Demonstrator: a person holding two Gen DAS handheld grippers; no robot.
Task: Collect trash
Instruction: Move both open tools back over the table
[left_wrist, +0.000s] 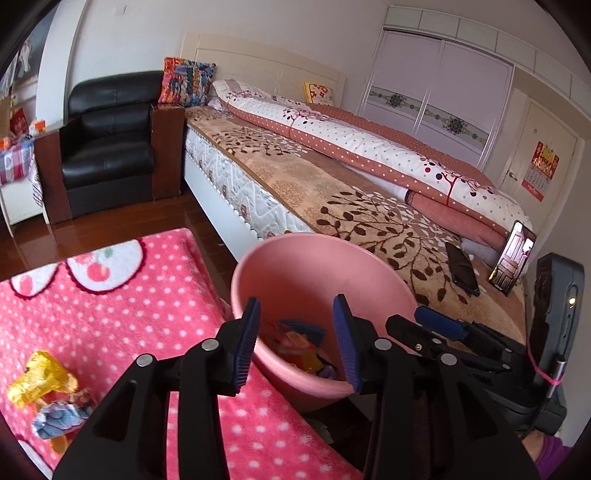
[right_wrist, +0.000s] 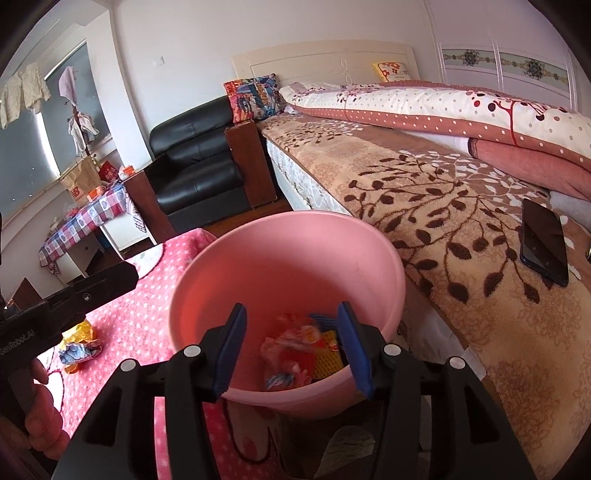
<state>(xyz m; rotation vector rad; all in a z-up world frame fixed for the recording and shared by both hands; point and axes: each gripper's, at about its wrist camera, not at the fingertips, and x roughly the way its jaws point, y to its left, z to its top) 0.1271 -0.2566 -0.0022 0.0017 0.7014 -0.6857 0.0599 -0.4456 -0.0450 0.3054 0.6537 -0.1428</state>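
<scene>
A pink plastic bin (left_wrist: 295, 273) stands between a pink dotted blanket (left_wrist: 129, 314) and the bed; it also shows in the right wrist view (right_wrist: 280, 258). Colourful wrappers (left_wrist: 303, 347) lie inside it, also seen from the right wrist (right_wrist: 299, 350). My left gripper (left_wrist: 295, 343) is open and empty over the bin's near rim. My right gripper (right_wrist: 295, 347) is open and empty above the bin; it shows in the left wrist view (left_wrist: 439, 328). A crumpled yellow wrapper (left_wrist: 40, 376) and a blue-white wrapper (left_wrist: 59, 417) lie on the blanket at left, also in the right wrist view (right_wrist: 79, 343).
A bed with a brown leaf-pattern cover (left_wrist: 332, 192) runs along the right, with a dark phone (right_wrist: 543, 240) lying on it and a second phone (left_wrist: 513, 254) propped upright. A black armchair (left_wrist: 110, 140) and a cluttered side table (right_wrist: 85, 218) stand at the back left.
</scene>
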